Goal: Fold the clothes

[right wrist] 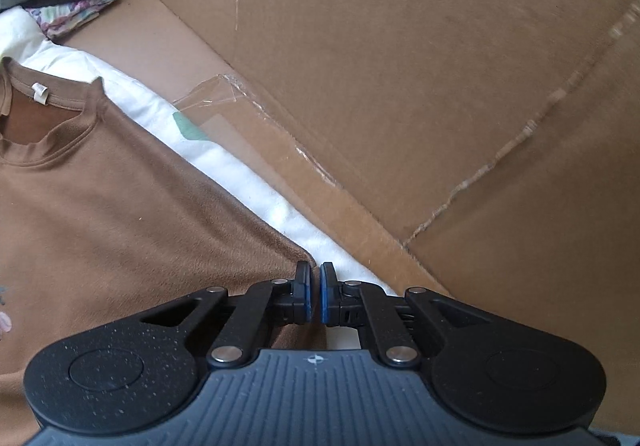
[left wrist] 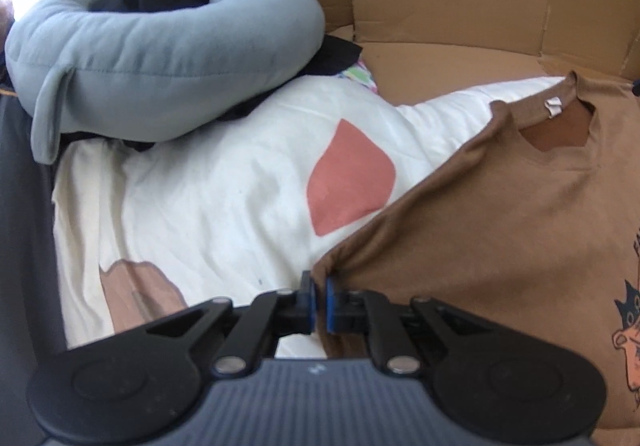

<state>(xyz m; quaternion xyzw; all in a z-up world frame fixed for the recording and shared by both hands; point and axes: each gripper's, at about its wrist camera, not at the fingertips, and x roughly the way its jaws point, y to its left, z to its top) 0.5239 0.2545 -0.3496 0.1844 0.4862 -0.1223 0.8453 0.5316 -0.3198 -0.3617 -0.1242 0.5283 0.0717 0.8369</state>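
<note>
I have the brown T-shirt (left wrist: 500, 230) lying front-up on the white cover (left wrist: 224, 198), collar away from me. My left gripper (left wrist: 319, 300) has its fingers pinched on the shirt's left edge; my right gripper (right wrist: 315, 294) has fingers nearly together at the right edge, though I can't tell whether cloth sits between them. I'd keep both edges evenly taut. Hem and sleeves are out of frame.

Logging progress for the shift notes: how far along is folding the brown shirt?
Done: brown shirt lies spread, print up, on the white bedding. In hand: left gripper and right gripper each pinch a side edge. Left: every fold; no crease shows yet.
</note>
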